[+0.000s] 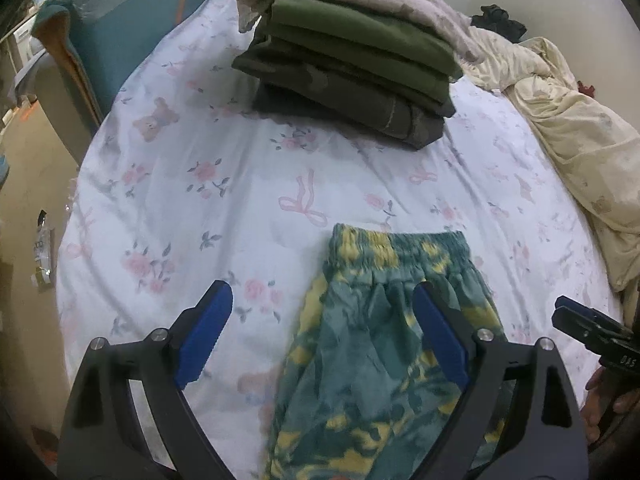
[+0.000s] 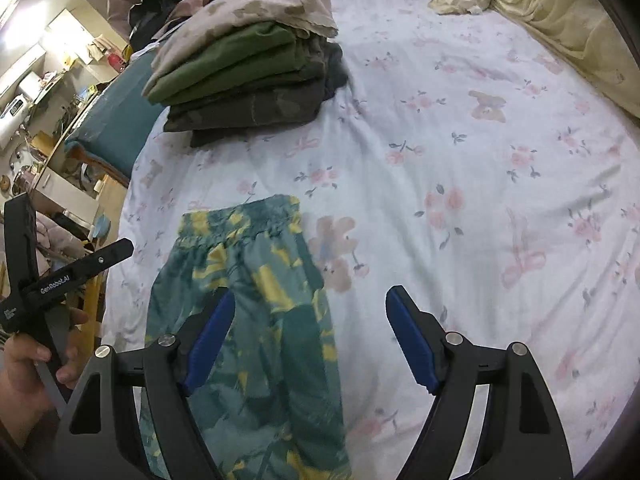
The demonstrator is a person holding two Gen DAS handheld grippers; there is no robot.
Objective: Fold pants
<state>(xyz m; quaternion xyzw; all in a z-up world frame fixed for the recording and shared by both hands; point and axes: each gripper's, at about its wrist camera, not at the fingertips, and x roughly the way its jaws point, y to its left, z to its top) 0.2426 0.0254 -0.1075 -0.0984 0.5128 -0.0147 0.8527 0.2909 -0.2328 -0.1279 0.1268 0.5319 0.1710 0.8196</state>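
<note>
The pants (image 1: 372,344) are green with yellow patches and lie flat and lengthwise on the white floral bed sheet (image 1: 192,184), waistband away from me. They also show in the right wrist view (image 2: 256,304). My left gripper (image 1: 322,298) is open and empty, hovering over the pants' left edge with its right finger above the cloth. My right gripper (image 2: 310,300) is open and empty, over the pants' right edge with its left finger above the cloth. The right gripper's tips show at the right edge of the left wrist view (image 1: 576,316).
A stack of folded clothes (image 1: 348,76), olive and camouflage under a beige piece, sits at the far side of the bed (image 2: 248,64). A crumpled cream blanket (image 1: 572,140) lies along the right. A teal cushion (image 1: 116,40) and cluttered furniture (image 2: 36,120) stand left of the bed.
</note>
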